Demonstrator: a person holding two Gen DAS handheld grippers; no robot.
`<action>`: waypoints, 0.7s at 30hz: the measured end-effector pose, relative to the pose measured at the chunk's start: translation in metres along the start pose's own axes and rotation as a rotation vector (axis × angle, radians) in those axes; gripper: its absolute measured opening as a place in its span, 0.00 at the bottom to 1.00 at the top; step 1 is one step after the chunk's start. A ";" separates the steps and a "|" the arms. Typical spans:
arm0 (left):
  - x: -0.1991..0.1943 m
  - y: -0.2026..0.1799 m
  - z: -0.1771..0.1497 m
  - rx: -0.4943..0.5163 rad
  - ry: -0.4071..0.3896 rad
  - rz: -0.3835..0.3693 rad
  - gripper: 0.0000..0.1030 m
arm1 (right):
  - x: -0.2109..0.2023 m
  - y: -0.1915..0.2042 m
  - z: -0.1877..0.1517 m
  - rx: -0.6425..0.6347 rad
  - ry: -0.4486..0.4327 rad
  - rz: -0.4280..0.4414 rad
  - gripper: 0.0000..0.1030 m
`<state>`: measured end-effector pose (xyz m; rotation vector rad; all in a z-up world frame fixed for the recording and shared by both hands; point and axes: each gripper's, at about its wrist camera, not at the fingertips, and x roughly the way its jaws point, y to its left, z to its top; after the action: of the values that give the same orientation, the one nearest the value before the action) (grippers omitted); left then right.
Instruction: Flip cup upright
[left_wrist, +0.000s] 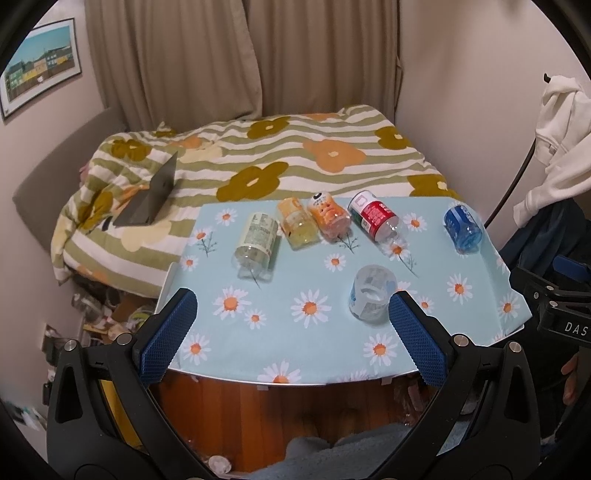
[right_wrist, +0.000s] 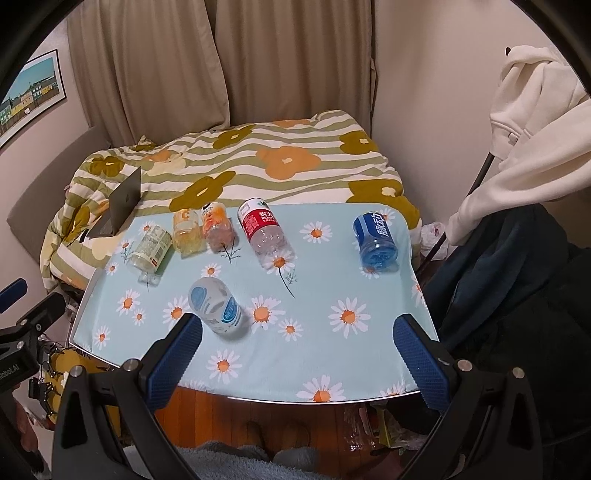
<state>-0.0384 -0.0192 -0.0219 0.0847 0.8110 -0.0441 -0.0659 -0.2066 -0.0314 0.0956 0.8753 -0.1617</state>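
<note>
I see both my left gripper (left_wrist: 291, 314) and right gripper (right_wrist: 299, 338) spread wide, textured blue pads holding nothing. The clear plastic cup (right_wrist: 217, 312), pale-blue labelled and cylindrical, lies tipped on the daisy-print bench (right_wrist: 369, 354), near the front edge.

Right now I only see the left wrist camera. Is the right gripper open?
Observer: Yes. The right gripper is open, with nothing between its fingers.
Operator: The white cup is partly hidden for me. Is it upright?
Observer: No. In the right wrist view the whole white cup shows, and it lies on its side.
</note>
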 end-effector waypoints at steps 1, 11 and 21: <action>0.000 0.000 0.000 0.001 -0.001 0.000 1.00 | 0.000 0.000 0.000 0.002 0.001 0.001 1.00; 0.000 0.000 0.005 0.001 0.000 -0.001 1.00 | 0.001 0.000 0.000 0.000 0.002 0.000 1.00; 0.001 0.000 0.007 0.002 -0.003 -0.002 1.00 | 0.002 0.000 0.003 0.003 0.003 0.000 1.00</action>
<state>-0.0325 -0.0203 -0.0180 0.0855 0.8079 -0.0463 -0.0624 -0.2069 -0.0312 0.0989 0.8785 -0.1633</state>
